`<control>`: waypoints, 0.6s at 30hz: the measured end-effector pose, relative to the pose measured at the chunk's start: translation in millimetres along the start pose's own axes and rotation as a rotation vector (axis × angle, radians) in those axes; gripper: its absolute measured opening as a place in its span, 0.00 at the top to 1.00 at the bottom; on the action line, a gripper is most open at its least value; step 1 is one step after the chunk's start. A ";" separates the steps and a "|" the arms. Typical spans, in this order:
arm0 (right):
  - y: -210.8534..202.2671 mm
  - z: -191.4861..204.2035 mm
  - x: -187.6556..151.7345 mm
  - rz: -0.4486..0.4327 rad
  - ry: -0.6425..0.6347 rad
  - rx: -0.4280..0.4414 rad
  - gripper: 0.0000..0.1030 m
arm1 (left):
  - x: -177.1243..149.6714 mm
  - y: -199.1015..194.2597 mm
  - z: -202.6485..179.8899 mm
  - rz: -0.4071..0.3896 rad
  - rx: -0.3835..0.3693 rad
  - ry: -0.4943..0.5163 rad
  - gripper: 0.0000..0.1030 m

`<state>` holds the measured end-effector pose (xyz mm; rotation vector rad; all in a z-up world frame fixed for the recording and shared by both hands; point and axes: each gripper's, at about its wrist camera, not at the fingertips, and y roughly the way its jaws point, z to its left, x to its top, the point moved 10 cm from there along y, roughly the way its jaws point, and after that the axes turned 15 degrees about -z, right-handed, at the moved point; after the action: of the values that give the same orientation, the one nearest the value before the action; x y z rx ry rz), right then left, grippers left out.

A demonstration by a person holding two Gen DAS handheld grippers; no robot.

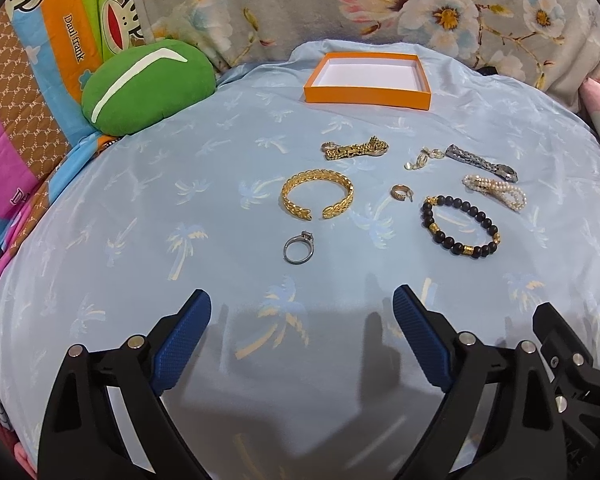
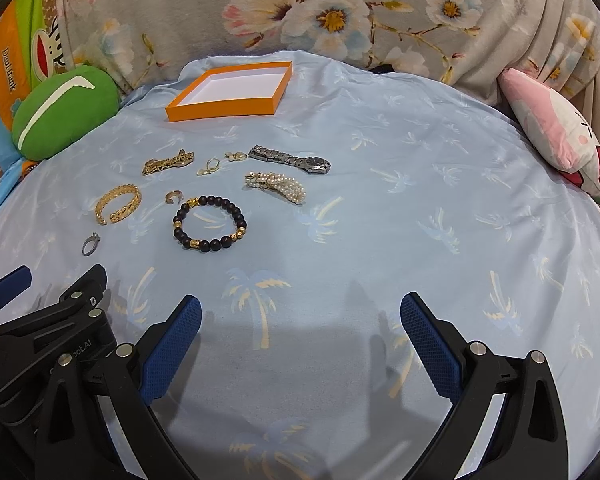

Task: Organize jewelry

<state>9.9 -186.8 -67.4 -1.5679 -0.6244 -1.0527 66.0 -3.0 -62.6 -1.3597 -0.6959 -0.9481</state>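
An empty orange box (image 1: 367,91) (image 2: 224,109) with a white inside lies at the far side of a blue palm-print cloth. Nearer lie a gold cuff (image 1: 317,199) (image 2: 118,203), a silver ring (image 1: 298,247) (image 2: 90,243), a gold watch (image 1: 355,147) (image 2: 168,163), a small gold hoop (image 1: 402,193) (image 2: 173,197), earrings (image 1: 422,157) (image 2: 221,161), a silver watch (image 1: 481,162) (image 2: 290,159), a pearl bracelet (image 1: 496,191) (image 2: 276,187) and a black bead bracelet (image 1: 461,225) (image 2: 209,223). My left gripper (image 1: 302,312) is open below the ring. My right gripper (image 2: 300,314) is open, right of the left one.
A green cushion (image 1: 148,86) (image 2: 64,112) sits at the left edge of the cloth, a pink and white pillow (image 2: 560,132) at the right. Floral fabric (image 1: 380,0) rises behind the box. Patterned bedding (image 1: 40,80) lies at the left.
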 end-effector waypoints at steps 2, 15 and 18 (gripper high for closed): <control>-0.3 -0.4 0.2 0.000 0.000 0.000 0.05 | -0.2 0.2 0.0 0.001 0.000 0.001 0.13; -0.3 1.3 0.7 -0.002 -0.003 0.004 0.05 | 0.4 -0.8 2.0 0.000 0.028 0.009 0.13; -0.7 1.5 0.7 -0.003 -0.002 0.003 0.05 | 0.2 -0.6 1.8 0.001 0.025 0.008 0.13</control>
<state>10.1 -185.3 -66.5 -1.5663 -0.6296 -1.0516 65.7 -1.2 -61.9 -1.3339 -0.6989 -0.9413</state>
